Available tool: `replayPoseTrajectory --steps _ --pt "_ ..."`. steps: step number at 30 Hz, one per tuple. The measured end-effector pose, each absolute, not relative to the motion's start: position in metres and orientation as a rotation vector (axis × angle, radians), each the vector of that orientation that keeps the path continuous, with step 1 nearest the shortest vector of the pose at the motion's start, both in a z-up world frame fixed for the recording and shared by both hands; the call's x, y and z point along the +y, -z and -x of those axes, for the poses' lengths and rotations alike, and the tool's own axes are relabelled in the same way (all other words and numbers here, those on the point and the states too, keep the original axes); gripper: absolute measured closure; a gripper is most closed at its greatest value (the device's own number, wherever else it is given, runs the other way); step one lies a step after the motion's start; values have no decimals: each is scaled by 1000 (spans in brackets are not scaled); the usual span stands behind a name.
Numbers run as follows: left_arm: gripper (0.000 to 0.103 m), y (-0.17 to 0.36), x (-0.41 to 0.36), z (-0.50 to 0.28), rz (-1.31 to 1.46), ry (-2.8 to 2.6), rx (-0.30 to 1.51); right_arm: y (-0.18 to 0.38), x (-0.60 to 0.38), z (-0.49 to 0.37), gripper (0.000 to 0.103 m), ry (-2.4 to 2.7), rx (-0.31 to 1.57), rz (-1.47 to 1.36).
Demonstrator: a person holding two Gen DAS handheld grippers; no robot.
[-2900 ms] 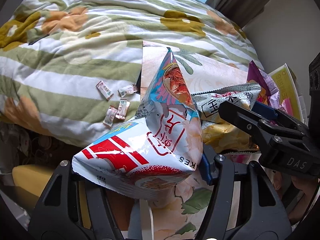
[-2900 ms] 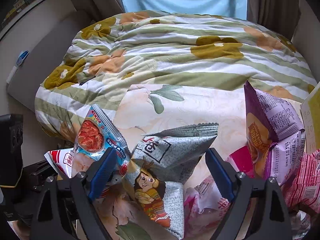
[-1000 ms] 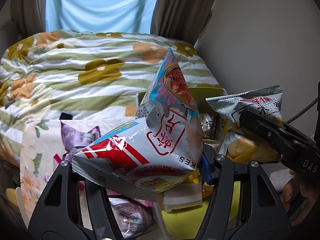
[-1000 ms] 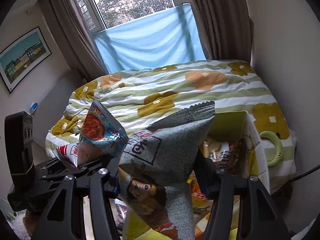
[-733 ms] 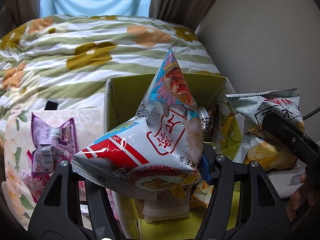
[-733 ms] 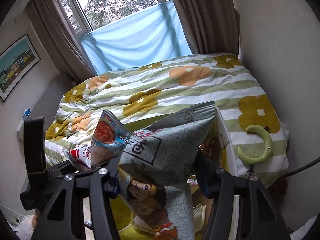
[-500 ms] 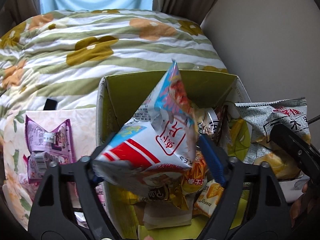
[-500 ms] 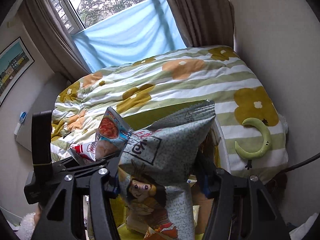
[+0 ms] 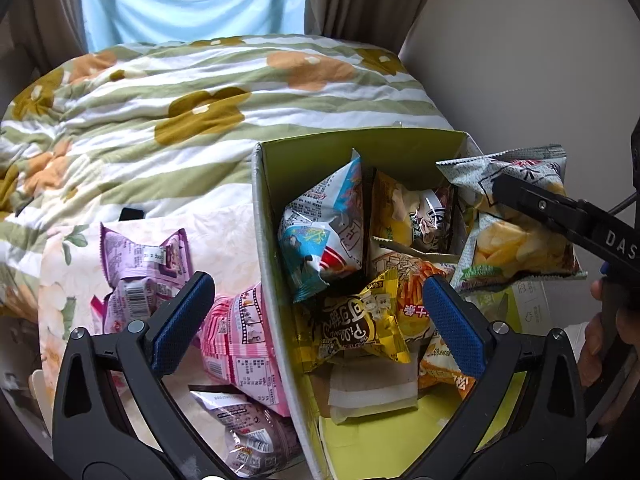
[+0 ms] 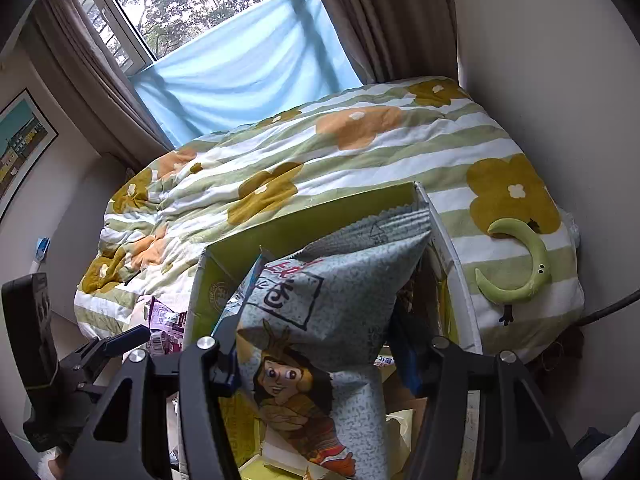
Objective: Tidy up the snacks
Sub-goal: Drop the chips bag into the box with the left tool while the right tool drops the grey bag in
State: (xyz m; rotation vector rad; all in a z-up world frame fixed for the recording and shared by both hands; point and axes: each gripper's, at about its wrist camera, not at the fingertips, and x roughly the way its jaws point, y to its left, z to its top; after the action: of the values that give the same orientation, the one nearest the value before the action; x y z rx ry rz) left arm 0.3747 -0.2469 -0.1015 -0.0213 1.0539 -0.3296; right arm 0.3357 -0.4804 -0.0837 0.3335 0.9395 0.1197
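while the left hand-held gripper (image 9: 316, 312) hangs above the box (image 9: 264, 216), its jaws are opening wide and nothing is pressed between the blue pads (image 9: 182, 318). below it, inside the box, a blue bag (image 9: 324, 224) leans against the left wall, near a yellow bag (image 9: 360, 328) and other snacks. the box stands on the bed (image 9: 168, 92), beside the wall of the room. outside the box, to its left, a purple bag (image 9: 140, 264) and a pink bag (image 9: 240, 344) lie on a floral cloth (image 9: 224, 232). the right hand-held gripper (image 10: 316, 356) is clamped on a grey bag (image 10: 320, 312) with a cartoon figure, and holds it over the box, near its right side. in the left wrist view this grey bag shows at the right, with a person's hand (image 9: 604, 332) under it. a green moon toy (image 10: 520, 264) lies on the bed to the right of the box.
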Motion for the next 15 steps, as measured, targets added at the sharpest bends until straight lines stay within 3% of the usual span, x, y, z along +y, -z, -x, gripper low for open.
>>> replayPoseTrajectory --steps 11,12,15 --pt "0 90 -225 -352 35 238 1025 100 -465 -376 47 -163 1007 -273" --pt "0 91 -223 -350 40 225 1027 104 -464 -379 41 -186 1011 -288" --pt "0 96 -218 -342 51 190 1039 111 -461 -382 7 -207 1011 -289"
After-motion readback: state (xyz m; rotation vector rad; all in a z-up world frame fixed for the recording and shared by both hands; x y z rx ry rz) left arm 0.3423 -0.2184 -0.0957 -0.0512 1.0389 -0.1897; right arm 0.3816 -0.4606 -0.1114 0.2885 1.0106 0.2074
